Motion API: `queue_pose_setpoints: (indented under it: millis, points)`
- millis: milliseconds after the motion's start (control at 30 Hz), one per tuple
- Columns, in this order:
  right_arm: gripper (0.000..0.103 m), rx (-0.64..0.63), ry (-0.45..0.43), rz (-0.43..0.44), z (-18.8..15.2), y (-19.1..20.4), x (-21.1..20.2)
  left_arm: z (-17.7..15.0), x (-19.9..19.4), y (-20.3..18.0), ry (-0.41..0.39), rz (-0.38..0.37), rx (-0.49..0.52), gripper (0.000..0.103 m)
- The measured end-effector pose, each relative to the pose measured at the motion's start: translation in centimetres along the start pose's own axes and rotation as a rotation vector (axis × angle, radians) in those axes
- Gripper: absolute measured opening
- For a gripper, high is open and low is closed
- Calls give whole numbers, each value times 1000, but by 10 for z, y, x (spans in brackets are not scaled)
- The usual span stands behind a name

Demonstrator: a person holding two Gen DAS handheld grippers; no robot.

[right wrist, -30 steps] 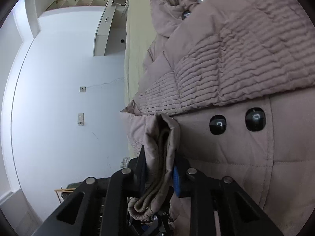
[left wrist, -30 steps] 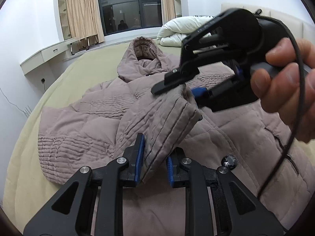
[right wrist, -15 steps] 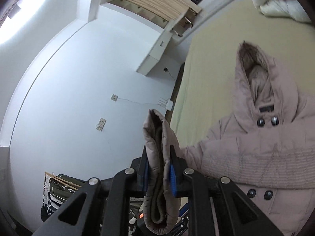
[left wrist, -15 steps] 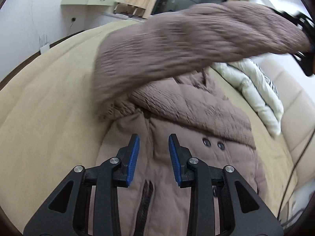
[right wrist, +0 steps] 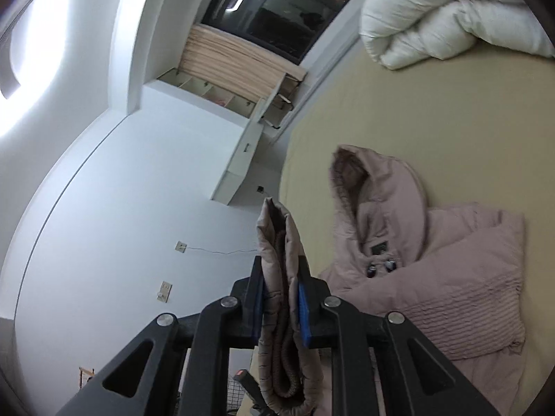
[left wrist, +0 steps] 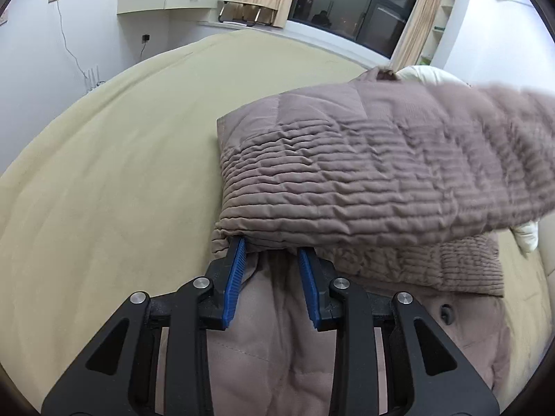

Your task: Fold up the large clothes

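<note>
Both grippers are working: right gripper is clamping the puffy coat's soft cuff; left gripper, lower centre, is gaping, gripping nothing.

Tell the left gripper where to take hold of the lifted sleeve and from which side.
Grip the sleeve at its lower folded edge near the shoulder corner, coming from underneath. That edge hangs just over the left gripper, whose jaws stand open with nothing between them. The right gripper already pinches the cuff, so a second hold there adds little.

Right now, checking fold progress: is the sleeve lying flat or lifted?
Lifted: the right claw is shut on the sleeve, holding it above the coat.
</note>
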State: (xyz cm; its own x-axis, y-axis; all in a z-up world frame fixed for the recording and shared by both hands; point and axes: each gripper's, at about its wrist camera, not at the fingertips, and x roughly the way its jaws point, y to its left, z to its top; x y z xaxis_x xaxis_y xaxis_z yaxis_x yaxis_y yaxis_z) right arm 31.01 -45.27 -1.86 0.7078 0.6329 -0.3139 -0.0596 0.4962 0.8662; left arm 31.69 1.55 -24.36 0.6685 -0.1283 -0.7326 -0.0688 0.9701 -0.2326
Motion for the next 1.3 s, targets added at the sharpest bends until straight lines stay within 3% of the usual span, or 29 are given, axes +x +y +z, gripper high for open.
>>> queue_pose_setpoints:
  millis: [100, 233, 367, 467, 533, 633, 733, 833, 867, 933, 1000, 1067, 1100, 1167, 1300]
  points:
    - [18, 145, -9, -100, -9, -81, 5, -5, 16, 7, 45, 31, 7, 29]
    - [17, 285, 6, -277, -35, -172, 18, -2, 30, 31, 79, 43, -88, 30]
    - [17, 352, -16, -262, -49, -213, 22, -4, 18, 33, 89, 10, -79, 30]
    - [17, 271, 2, -303, -40, -201, 28, -4, -14, 21, 10, 20, -14, 30]
    - [17, 230, 15, -321, -35, -193, 31, 14, -31, 13, -74, 37, 35, 30]
    - [17, 188, 36, -349, -30, -190, 36, 48, -25, -9, -122, 52, 128, 30]
    - [17, 184, 43, -352, -32, -201, 39, 74, 21, -30, -68, 96, 249, 30]
    - [17, 184, 29, -333, -35, -207, 38, 76, 73, -30, 83, 123, 299, 30]
    - [18, 178, 25, -330, -35, -208, 37, 74, 84, -31, 97, 126, 307, 30]
    - [21, 163, 15, -347, -34, -206, 36, 69, 87, -39, 76, 159, 344, 30]
    - [30, 117, -15, -425, -31, -192, 32, 68, 87, -41, 68, 170, 339, 30]
    - [48, 58, -77, -528, -30, -168, 24, 68, 89, -40, 66, 165, 320, 30]
    - [50, 20, -129, -549, -31, -152, 15, 69, 89, -40, 66, 163, 314, 30]
    - [53, -75, -201, -504, -39, -115, 4, 68, 90, -40, 64, 163, 316, 30]
    - [52, -266, -89, -484, -57, -69, 41, 55, 82, -35, 56, 159, 311, 30]
